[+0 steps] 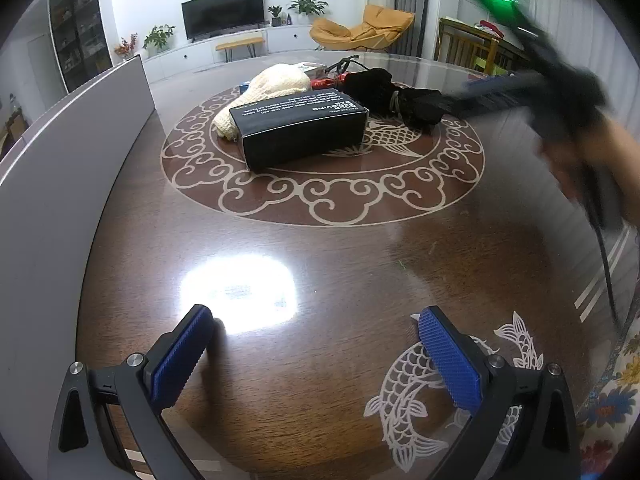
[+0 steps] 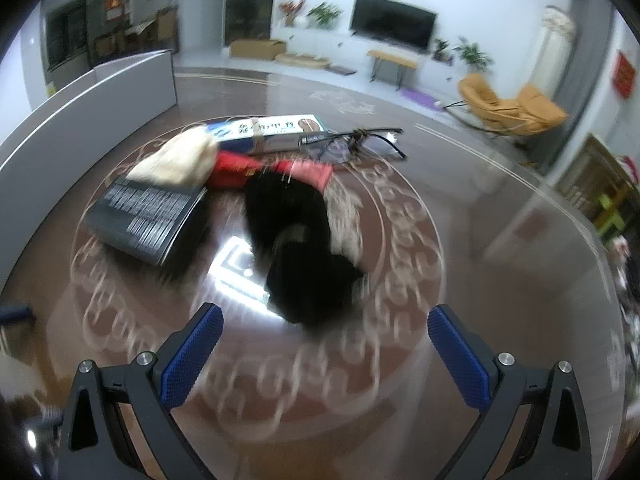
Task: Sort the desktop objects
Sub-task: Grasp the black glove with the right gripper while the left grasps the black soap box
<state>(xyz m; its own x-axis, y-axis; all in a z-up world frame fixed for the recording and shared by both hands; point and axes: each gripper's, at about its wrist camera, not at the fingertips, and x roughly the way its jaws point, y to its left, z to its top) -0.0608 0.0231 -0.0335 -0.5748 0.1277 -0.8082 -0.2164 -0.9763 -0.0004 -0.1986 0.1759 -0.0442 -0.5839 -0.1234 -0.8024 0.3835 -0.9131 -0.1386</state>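
A pile lies on the round patterned table: a black box with white print, a cream knitted item, a black folded umbrella, a red item, a blue and white carton and spectacles. My left gripper hovers open over bare table, well short of the pile. My right gripper is open just in front of the umbrella; in the left wrist view it is a blurred shape reaching at the umbrella's right end.
A grey bin wall stands along the table's left side. A hand holds the right gripper at the right. A floral cloth shows at the lower right. Chairs, a television and plants stand beyond the table.
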